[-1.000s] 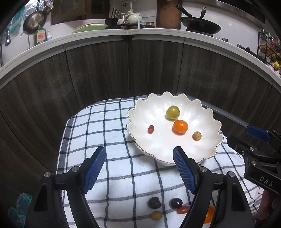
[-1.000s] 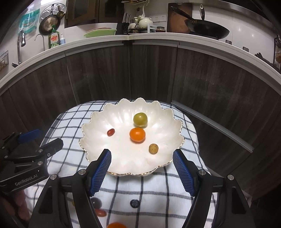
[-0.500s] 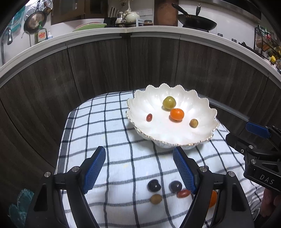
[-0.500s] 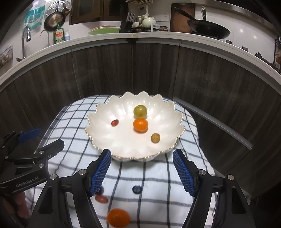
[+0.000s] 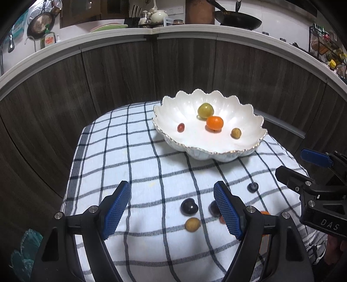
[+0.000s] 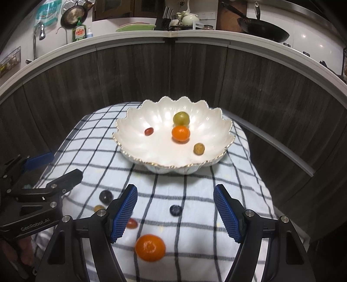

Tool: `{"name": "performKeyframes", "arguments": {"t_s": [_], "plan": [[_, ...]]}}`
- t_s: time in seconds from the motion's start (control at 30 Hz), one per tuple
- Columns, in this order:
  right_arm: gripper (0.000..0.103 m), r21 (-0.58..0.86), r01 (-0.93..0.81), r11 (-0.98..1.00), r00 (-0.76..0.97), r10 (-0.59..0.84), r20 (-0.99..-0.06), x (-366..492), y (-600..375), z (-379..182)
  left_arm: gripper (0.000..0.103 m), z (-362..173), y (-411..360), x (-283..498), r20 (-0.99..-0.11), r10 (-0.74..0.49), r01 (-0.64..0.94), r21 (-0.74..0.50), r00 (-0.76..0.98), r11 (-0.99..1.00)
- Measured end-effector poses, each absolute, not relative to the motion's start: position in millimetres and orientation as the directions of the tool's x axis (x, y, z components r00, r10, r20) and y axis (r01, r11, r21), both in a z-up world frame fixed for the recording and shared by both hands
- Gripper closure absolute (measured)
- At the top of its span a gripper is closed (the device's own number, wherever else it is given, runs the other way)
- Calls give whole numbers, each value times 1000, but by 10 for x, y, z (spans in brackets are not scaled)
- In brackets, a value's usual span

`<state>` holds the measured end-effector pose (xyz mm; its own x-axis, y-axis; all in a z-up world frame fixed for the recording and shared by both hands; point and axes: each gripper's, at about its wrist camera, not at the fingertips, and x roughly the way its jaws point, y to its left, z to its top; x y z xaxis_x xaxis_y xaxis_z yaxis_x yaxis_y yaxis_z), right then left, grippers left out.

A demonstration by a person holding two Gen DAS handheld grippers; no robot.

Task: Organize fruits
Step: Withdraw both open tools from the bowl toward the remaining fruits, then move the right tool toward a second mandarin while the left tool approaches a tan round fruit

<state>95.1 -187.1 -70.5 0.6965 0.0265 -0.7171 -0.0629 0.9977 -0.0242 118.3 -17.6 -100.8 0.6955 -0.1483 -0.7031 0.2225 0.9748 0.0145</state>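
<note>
A white scalloped bowl sits at the far end of a checked cloth. It holds a green fruit, a small orange, a red grape and a tan fruit. Loose fruit lies on the cloth near me: a dark plum, a tan fruit, a blueberry, an orange and a red tomato. My left gripper is open and empty above the cloth. My right gripper is open and empty, with the blueberry between its fingers' line.
The checked cloth covers a small table in front of dark wood cabinet fronts. A counter above carries a wok, dishes and a soap bottle. The cloth's edges drop off left and right.
Both grippers have pulled back toward me and away from the bowl, which now looks smaller and farther. More loose fruit on the near cloth has come into view. Both grippers stayed open.
</note>
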Motion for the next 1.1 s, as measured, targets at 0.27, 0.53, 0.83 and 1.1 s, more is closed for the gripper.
{"name": "performKeyframes", "arguments": {"t_s": [0.27, 0.53, 0.83, 1.1], "plan": [[30, -24, -82, 996, 673, 37, -739, 866, -1835, -850, 24, -1187, -185, 1112, -721, -150, 234, 18, 677, 972], [30, -13, -93, 996, 642, 50, -765, 810, -1862, -994, 24, -1328, -243, 1051, -731, -155, 264, 34, 664, 964], [30, -3, -126, 992, 617, 76, -783, 775, -1798, -1104, 25, -1499, -279, 1042, -747, -163, 275, 28, 645, 961], [30, 0, -152, 988, 585, 90, -806, 785, -1765, -1232, 26, -1641, -303, 1074, -761, -167, 279, 19, 627, 960]]}}
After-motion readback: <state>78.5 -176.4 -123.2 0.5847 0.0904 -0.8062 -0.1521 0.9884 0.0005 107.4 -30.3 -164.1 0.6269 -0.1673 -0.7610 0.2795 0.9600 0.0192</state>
